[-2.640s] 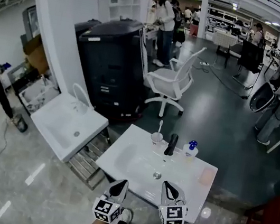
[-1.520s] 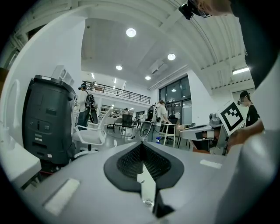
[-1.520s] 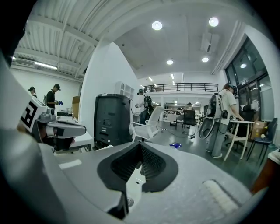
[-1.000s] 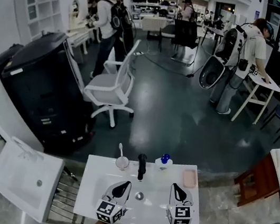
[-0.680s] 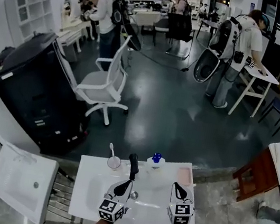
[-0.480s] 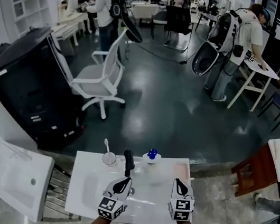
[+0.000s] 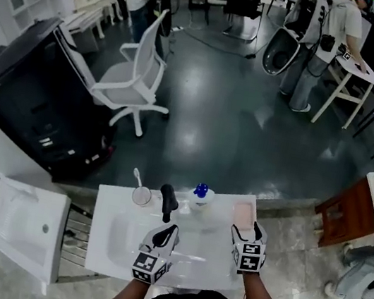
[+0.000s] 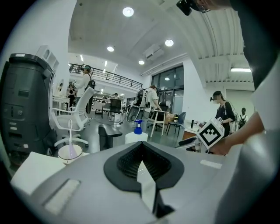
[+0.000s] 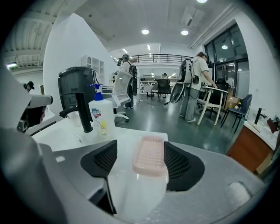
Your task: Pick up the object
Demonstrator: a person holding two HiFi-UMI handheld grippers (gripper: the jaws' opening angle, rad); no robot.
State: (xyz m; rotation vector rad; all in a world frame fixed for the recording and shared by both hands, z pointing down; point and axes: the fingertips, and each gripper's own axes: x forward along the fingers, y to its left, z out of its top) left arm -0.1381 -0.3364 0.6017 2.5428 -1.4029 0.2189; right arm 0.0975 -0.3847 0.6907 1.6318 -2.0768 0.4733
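Observation:
A pink ribbed soap dish [image 9: 148,154] lies at the back right corner of the white sink top [image 7: 103,238]; in the head view the dish [image 7: 243,211] sits just ahead of my right gripper [image 7: 246,228]. Seen from the right gripper view, my right gripper [image 9: 141,145] has its jaws opening, with the dish between the pads and a gap showing on the left side. My left gripper [image 7: 170,230] hovers over the basin near the faucet. In the left gripper view its pads [image 8: 151,164] meet at the tip of my left gripper [image 8: 140,143], with nothing between them.
A black faucet [image 7: 166,201], a cup with a toothbrush [image 7: 140,195] and a blue-pump soap bottle [image 7: 200,193] line the sink's back edge. A second white sink [image 7: 23,227] stands left, a wooden stool [image 7: 352,210] right. A white office chair [image 7: 137,75] and people are farther off.
The view has tipped further down and the sink sits lower in the picture. My right gripper has moved forward to the pink soap dish. My left gripper stays over the basin.

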